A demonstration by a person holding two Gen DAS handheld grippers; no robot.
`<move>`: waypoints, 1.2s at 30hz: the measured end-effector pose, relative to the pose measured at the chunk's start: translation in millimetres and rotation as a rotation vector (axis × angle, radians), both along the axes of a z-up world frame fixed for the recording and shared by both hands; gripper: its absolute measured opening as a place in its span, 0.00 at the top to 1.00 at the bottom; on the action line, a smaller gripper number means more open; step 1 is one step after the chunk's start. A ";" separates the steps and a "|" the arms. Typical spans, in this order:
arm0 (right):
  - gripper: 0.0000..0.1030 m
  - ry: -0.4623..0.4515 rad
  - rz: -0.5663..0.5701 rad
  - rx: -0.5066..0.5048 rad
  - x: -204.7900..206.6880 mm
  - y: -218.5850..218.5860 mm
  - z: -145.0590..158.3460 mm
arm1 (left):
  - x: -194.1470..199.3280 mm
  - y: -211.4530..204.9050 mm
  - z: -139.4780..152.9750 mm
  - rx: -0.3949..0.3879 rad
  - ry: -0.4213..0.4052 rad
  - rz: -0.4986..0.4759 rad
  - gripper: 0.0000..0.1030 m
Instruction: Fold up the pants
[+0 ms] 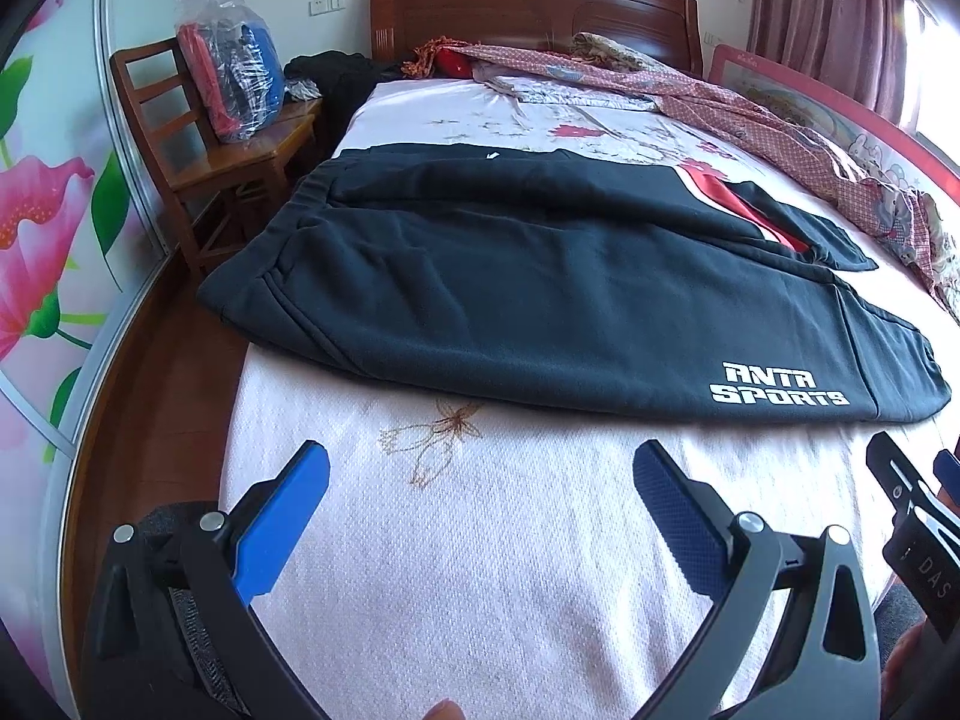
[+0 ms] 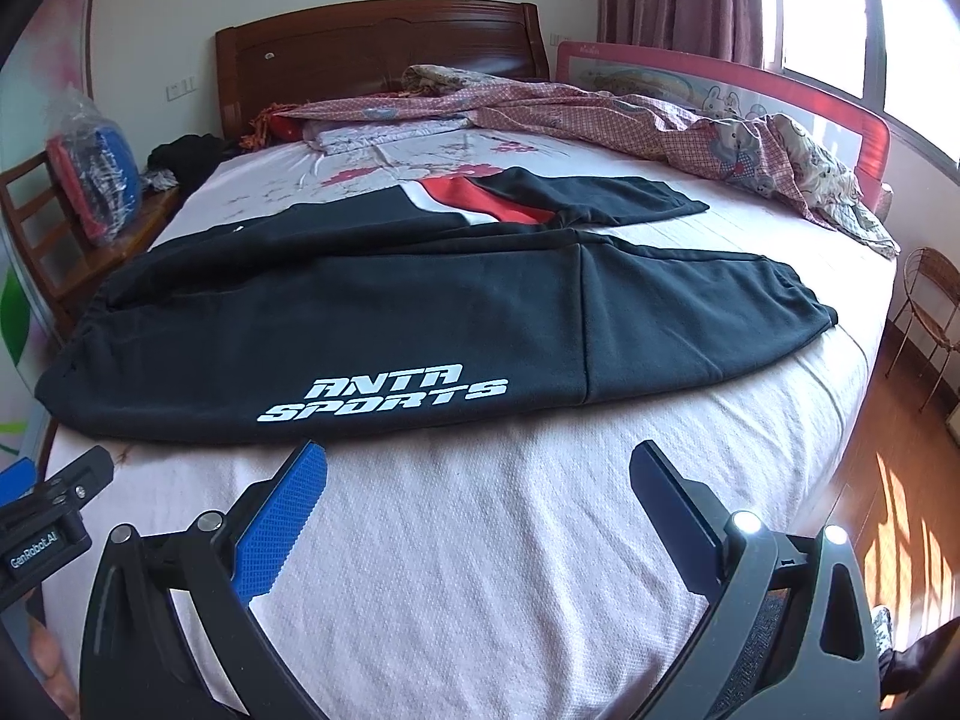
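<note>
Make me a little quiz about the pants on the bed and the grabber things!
1. True or false: the black pants are already folded into a small square.
2. Which describes the left gripper and right gripper? A) both jaws wide open, holding nothing B) both shut on the pants C) one holds a sock
3. Fill in: the white words on the pants read ANTA ______.

Key:
1. False: they lie spread out flat on the bed, legs apart.
2. A
3. SPORTS
</note>
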State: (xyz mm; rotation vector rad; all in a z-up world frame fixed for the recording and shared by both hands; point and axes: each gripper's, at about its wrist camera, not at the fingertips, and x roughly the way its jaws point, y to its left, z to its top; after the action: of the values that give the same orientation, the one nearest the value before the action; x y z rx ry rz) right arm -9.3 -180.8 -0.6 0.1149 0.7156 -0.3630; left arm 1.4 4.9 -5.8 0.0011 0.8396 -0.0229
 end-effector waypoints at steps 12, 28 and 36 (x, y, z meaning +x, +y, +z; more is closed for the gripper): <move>0.03 0.000 0.005 -0.001 0.4 0.6 0.4 | -1.7 0.5 0.5 0.001 -0.003 0.002 0.02; 0.03 0.007 0.006 0.003 1.0 0.8 -0.9 | 0.1 1.3 1.3 -0.002 0.008 0.002 0.02; 0.03 0.008 0.007 0.002 1.0 1.6 -1.3 | 0.8 1.3 1.5 0.002 0.009 0.000 0.02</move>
State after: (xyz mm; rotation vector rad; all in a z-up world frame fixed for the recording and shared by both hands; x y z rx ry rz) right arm -8.3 -179.2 -1.9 0.1135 0.7237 -0.3564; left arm 2.2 6.2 -4.3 0.0026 0.8488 -0.0224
